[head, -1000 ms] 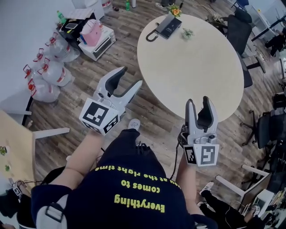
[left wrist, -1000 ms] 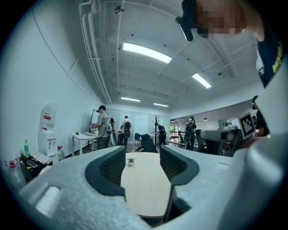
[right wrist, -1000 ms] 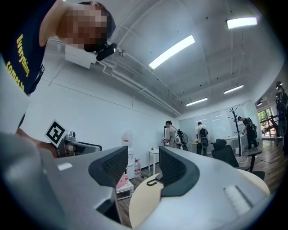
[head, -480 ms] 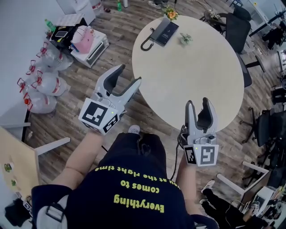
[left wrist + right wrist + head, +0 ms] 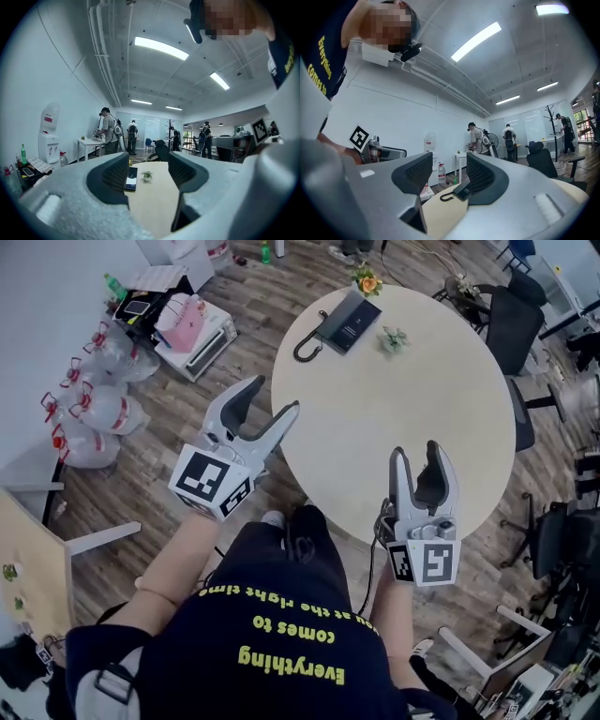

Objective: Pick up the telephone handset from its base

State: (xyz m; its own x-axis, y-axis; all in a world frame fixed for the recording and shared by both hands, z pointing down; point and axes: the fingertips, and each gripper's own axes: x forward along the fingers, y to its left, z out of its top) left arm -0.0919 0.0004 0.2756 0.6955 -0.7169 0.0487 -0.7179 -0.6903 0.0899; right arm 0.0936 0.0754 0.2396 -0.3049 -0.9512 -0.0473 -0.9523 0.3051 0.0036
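A dark telephone lies at the far edge of the round beige table, its handset resting on the base and its coiled cord hanging off the left side. My left gripper is open over the table's near left edge; its jaws have just been opening, with nothing between them. To its right, my right gripper is also open and empty, above the near rim. Both are far from the phone. The left gripper view shows the telephone beyond the jaws. It also shows as the telephone in the right gripper view.
A small potted plant and orange flowers stand on the table near the phone. Office chairs crowd the table's right side. Water bottles and a box with a pink bag sit on the floor at left. People stand far off.
Both grippers have moved forward toward the table. The table and telephone now lie closer, and the left jaws stand slightly wider.
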